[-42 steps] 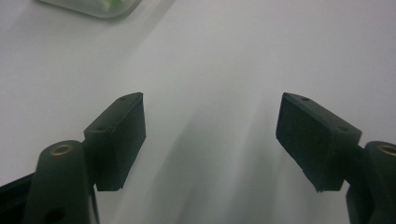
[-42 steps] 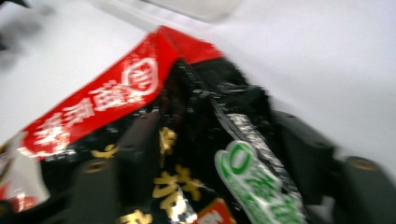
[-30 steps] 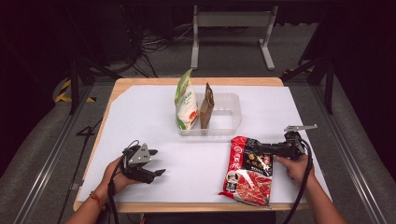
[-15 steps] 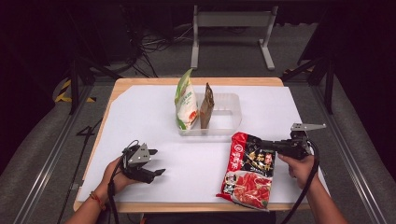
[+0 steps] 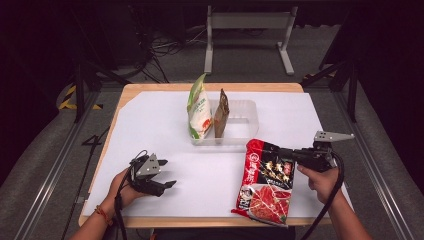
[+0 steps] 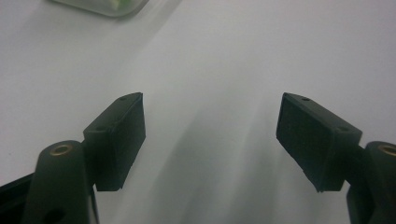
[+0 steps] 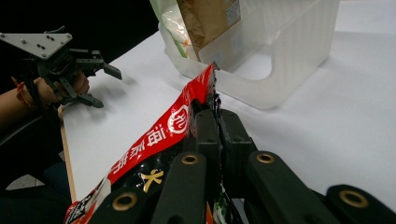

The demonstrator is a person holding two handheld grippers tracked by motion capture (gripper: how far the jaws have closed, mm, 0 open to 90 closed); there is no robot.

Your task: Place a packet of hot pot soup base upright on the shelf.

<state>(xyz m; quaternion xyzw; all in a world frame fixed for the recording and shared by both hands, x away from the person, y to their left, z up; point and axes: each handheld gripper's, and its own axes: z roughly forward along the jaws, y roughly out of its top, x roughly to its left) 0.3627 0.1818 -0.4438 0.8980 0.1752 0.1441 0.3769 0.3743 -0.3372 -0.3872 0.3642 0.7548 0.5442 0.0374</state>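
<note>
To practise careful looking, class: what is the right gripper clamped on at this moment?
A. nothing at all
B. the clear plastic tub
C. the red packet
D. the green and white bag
C: the right gripper has its jaws shut on the top edge of the red packet, which hangs from them over the table edge, while the green and white bag stands in the clear plastic tub.

Two packets (image 5: 200, 111) in tray (image 5: 246, 111)

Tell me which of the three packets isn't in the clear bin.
The red packet: the right gripper pinches its edge in front of the clear bin. The green-and-white packet and brown packet stand inside it.
</note>
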